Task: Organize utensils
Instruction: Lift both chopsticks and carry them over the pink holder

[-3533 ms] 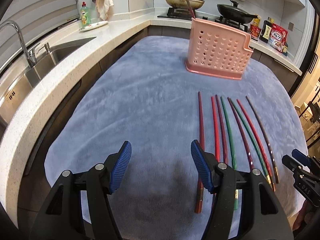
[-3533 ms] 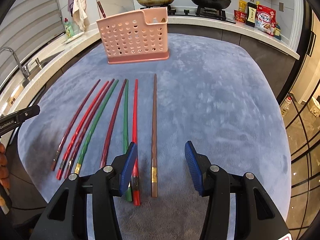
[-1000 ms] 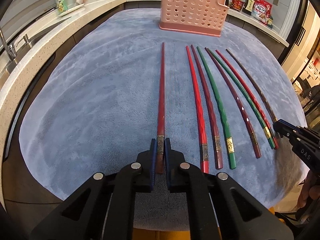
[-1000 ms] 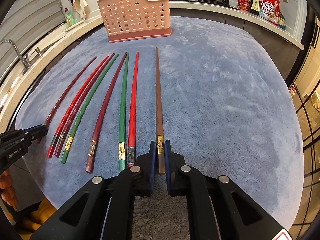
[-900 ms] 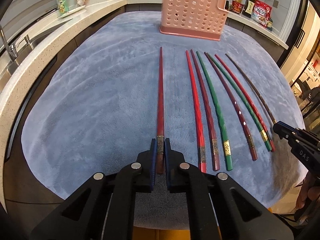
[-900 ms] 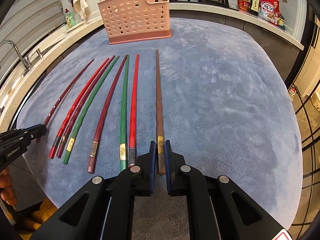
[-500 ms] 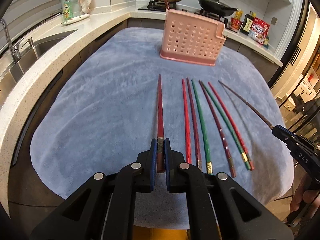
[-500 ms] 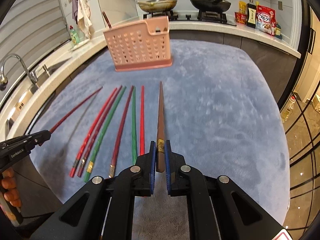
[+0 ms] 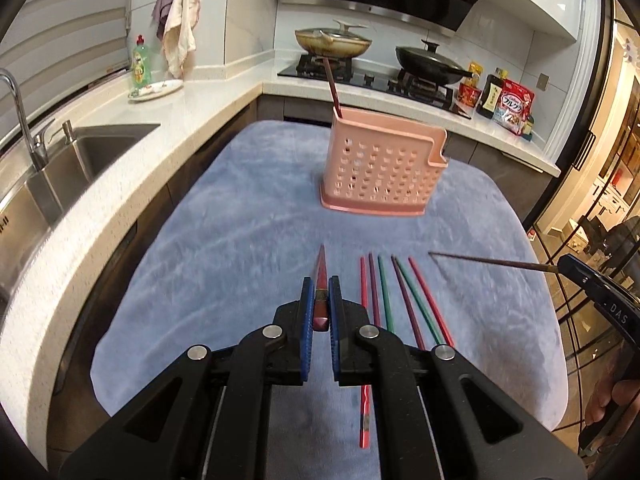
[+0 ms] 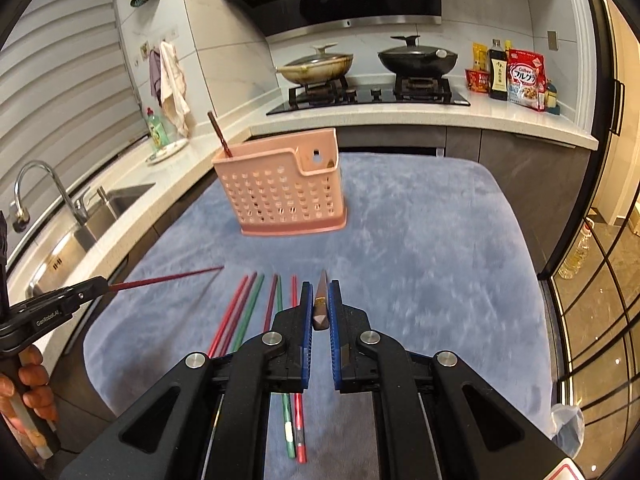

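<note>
My left gripper (image 9: 319, 312) is shut on the thick end of a dark red chopstick (image 9: 321, 276) and holds it lifted above the blue cloth, tip pointing at the pink perforated holder (image 9: 380, 170). My right gripper (image 10: 320, 312) is shut on a brown chopstick (image 10: 321, 292), also lifted and pointing at the holder (image 10: 286, 196). Each held chopstick shows from the side in the other view: the brown one (image 9: 488, 261) and the red one (image 10: 160, 279). Several red, maroon and green chopsticks (image 9: 394, 296) lie in a row on the cloth (image 10: 248, 308). One dark chopstick (image 9: 334, 90) stands in the holder's left end.
The blue cloth (image 9: 248, 240) covers the table. A white counter with a steel sink (image 9: 68, 160) and tap runs along the left. A hob with two pans (image 10: 372, 64) and food packets (image 10: 524, 76) is behind the holder. A glass door is on the right.
Both grippers have risen and tilted up with their chopsticks, lifting them off the cloth. The holder now sits closer to the middle of both views.
</note>
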Motion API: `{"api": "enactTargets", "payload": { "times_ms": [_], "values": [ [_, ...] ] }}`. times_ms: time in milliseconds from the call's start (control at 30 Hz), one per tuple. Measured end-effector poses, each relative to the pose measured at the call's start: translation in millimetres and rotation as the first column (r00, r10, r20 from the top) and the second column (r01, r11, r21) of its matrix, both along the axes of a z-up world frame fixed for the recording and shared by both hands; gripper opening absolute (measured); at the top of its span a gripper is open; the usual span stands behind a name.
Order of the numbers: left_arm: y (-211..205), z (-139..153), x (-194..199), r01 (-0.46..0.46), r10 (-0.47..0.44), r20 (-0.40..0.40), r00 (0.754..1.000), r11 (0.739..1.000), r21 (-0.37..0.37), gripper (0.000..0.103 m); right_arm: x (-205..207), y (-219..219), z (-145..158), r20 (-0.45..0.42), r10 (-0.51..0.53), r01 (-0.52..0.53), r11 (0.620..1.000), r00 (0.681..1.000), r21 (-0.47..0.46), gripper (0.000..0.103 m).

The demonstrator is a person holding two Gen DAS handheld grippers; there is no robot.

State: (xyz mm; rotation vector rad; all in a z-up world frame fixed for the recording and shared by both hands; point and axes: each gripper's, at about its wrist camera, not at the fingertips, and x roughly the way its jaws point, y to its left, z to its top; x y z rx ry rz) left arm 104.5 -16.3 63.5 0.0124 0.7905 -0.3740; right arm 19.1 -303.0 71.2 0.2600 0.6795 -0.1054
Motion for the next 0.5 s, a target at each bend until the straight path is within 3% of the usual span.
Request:
{"api": "enactTargets", "payload": {
  "times_ms": [500],
  "values": [
    [-13,60,47,-0.027,0.028,0.132,0.991,1.0,-0.011,0.007,33,-25,50,0.108,-0.033,0.033,0.999,0.994,0.009,0.007]
  ]
}}
